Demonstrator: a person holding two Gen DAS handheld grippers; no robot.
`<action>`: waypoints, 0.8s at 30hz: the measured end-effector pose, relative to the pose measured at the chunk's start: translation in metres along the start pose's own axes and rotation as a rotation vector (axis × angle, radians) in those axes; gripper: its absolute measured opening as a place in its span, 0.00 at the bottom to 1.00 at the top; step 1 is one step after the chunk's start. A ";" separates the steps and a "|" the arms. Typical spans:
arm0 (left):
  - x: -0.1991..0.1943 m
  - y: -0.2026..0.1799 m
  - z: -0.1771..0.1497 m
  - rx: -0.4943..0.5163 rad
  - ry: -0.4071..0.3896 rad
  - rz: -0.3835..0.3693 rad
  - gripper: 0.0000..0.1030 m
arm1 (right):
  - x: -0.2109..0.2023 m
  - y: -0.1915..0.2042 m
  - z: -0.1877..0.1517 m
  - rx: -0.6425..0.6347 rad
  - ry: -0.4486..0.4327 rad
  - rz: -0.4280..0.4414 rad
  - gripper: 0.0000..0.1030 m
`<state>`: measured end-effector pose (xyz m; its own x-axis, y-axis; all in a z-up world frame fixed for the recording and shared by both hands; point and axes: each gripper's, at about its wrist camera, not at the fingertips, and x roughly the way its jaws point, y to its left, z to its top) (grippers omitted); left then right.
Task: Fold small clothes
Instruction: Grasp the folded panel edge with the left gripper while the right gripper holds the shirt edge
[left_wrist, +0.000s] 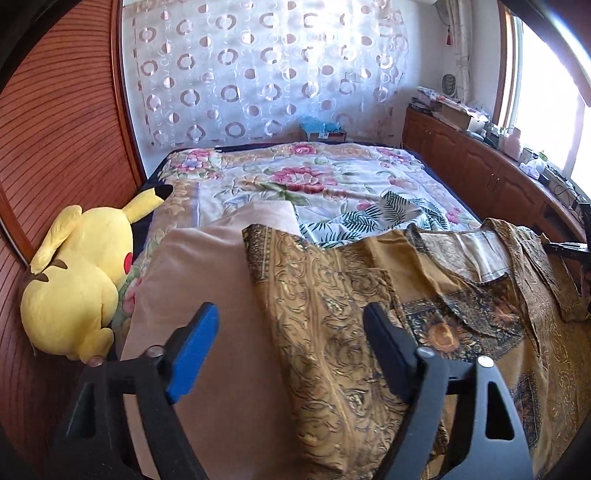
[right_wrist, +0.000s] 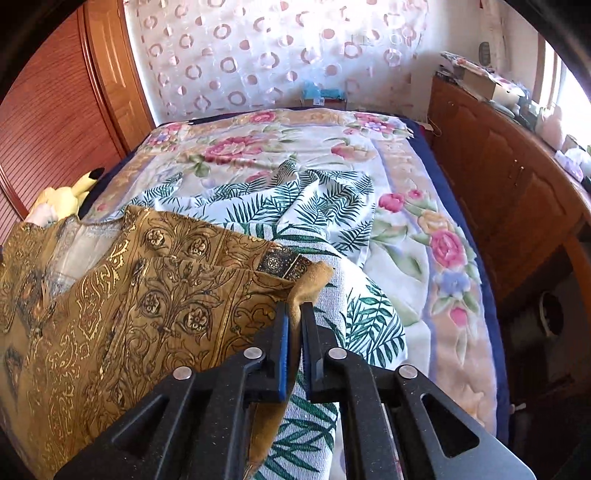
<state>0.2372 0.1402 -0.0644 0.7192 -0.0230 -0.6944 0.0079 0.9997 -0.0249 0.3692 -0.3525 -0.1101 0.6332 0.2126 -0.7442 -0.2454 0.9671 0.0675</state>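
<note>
A gold-brown patterned garment (left_wrist: 332, 325) lies spread over the near end of the bed; it also shows in the right wrist view (right_wrist: 147, 295). My left gripper (left_wrist: 291, 314) is open, its jaws wide apart just above the garment's left edge, holding nothing. My right gripper (right_wrist: 294, 310) is shut on the garment's right corner, with the cloth pinched between its blue pads. A white cloth with green fern print (right_wrist: 280, 206) lies crumpled under and beyond the garment; it also shows in the left wrist view (left_wrist: 388, 218).
A floral blanket (left_wrist: 295, 173) covers the bed. A beige pillow (left_wrist: 199, 288) lies under the garment's left side. A yellow plush toy (left_wrist: 81, 273) sits at the left by the wooden wardrobe. A cluttered wooden cabinet (right_wrist: 498, 177) runs along the right.
</note>
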 end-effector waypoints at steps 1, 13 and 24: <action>0.003 0.002 0.001 -0.004 0.006 -0.001 0.68 | -0.001 0.002 0.000 0.001 -0.001 0.002 0.07; 0.025 0.008 0.018 -0.014 0.034 -0.020 0.49 | -0.003 0.011 -0.002 0.012 -0.012 -0.025 0.21; 0.032 0.012 0.023 -0.029 0.053 -0.021 0.45 | -0.004 0.011 -0.008 -0.003 -0.051 -0.022 0.30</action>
<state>0.2768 0.1519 -0.0701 0.6816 -0.0457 -0.7303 0.0020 0.9982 -0.0606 0.3579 -0.3438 -0.1122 0.6751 0.1980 -0.7106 -0.2330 0.9712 0.0493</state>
